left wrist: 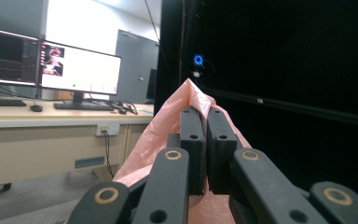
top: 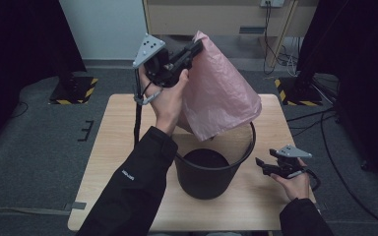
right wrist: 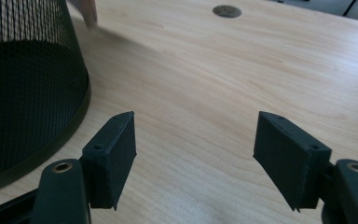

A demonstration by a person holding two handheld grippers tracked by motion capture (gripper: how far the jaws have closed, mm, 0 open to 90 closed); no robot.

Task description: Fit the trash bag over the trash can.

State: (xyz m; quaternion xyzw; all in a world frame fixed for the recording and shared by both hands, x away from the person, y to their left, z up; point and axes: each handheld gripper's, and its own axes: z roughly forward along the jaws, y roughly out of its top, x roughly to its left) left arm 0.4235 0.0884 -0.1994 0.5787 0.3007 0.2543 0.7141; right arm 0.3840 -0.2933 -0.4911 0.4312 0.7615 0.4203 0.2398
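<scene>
You have a light wooden table [top: 103,162] on grey carpet, with yellow-black striped stand bases [top: 74,91] at upper left and right. In the left gripper view's left half — two lit monitors [left wrist: 81,70], a keyboard [left wrist: 77,106] and a mouse [left wrist: 36,108] on a desk.

Bin [top: 207,173] stands on desk [top: 118,142], centre front; bag [top: 220,96] hangs above its far rim; right gripper [top: 262,166] right of bin.
</scene>
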